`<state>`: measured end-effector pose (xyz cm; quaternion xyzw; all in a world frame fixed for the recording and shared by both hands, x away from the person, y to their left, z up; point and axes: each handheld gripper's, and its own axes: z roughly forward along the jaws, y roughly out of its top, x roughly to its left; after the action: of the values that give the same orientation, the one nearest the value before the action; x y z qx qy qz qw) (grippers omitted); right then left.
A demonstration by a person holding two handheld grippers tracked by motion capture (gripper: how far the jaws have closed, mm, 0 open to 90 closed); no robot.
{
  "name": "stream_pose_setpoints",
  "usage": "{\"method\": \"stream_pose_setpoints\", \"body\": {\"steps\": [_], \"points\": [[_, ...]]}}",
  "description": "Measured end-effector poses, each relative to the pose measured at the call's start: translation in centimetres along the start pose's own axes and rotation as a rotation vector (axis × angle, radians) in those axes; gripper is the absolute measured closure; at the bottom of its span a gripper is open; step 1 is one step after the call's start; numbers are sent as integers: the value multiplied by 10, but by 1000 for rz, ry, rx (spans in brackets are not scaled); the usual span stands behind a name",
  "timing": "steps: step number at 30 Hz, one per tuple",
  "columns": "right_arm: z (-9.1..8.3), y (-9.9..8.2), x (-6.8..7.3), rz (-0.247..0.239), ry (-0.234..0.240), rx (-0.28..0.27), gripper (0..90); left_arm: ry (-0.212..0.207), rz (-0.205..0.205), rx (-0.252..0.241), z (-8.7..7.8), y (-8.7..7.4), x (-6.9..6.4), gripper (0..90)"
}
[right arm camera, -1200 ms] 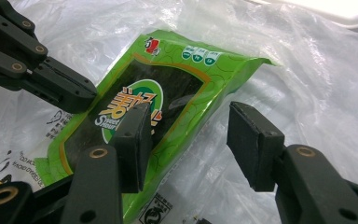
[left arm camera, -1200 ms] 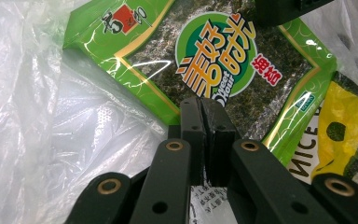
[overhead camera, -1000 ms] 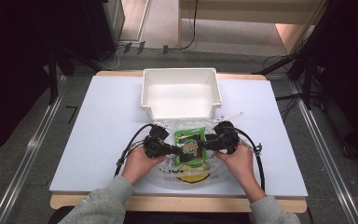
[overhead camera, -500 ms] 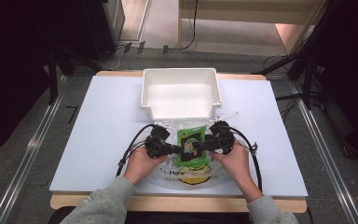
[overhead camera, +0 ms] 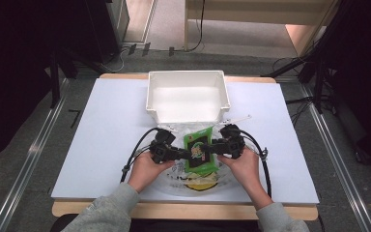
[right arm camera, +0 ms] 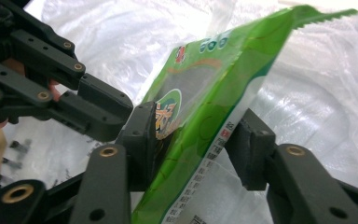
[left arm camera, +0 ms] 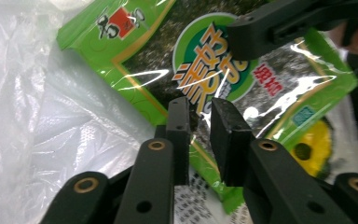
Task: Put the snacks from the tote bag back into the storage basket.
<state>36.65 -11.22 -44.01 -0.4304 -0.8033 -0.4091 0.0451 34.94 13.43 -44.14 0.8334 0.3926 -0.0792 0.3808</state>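
On white tabletop [overhead camera: 101,125], lower centre of high view below white bin [overhead camera: 188,115]: keep right gripper [right arm camera: 198,144], jaws just closing, clamped on green seaweed pouch [right arm camera: 214,84] above clear plastic bag [left arm camera: 51,116], then draw left gripper [left arm camera: 200,123], jaws just opening and narrowly parted, clear without snagging.

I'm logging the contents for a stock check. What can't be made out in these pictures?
- Yellow item: in the high view it is mostly covered by the green snack packet, so what it is can't be told.
- Packet's small print: in the right gripper view it is too small and cut off by the bottom edge.
- Clear plastic bag: in both gripper views creases and glare blur its outline.
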Motion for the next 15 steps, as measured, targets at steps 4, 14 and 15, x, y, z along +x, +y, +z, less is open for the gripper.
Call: {"method": "stream_pose_setpoints", "body": {"steps": [4, 14, 15], "points": [[-2, 1, 2, 17, 16, -21, 610, 6, 6, -8, -5, 0, 0, 730], [-11, 4, 7, 47, 86, -75, 699, -25, -16, -31, -13, 1, 3, 608], [-12, 4, 7, 50, 92, -81, 706, -29, -19, -34, -13, 1, 2, 603]]}}
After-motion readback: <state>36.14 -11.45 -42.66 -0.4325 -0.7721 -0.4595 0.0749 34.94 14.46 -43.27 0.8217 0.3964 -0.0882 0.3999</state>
